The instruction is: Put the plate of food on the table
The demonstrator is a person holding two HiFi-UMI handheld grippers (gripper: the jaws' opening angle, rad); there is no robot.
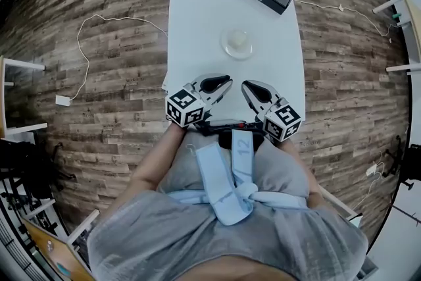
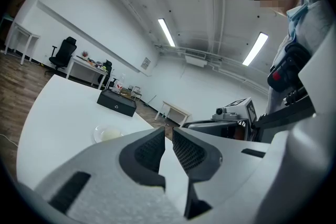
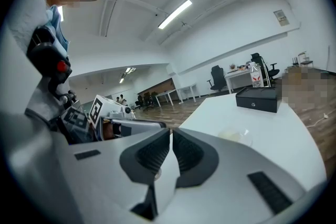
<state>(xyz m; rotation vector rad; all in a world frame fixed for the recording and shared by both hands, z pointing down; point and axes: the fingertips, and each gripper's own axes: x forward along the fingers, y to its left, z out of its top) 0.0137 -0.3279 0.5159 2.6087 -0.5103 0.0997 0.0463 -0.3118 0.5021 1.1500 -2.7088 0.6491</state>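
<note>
Nearest, the left gripper (image 1: 223,83) and right gripper (image 1: 248,86) are hovering clenched and empty over the white rectangular table's (image 1: 197,23) near edge; the clear round plate of pale food (image 1: 237,43) is sitting mid-table.

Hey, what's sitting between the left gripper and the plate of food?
Nothing: in the head view only bare white table separates the left gripper from the plate of food.
</note>
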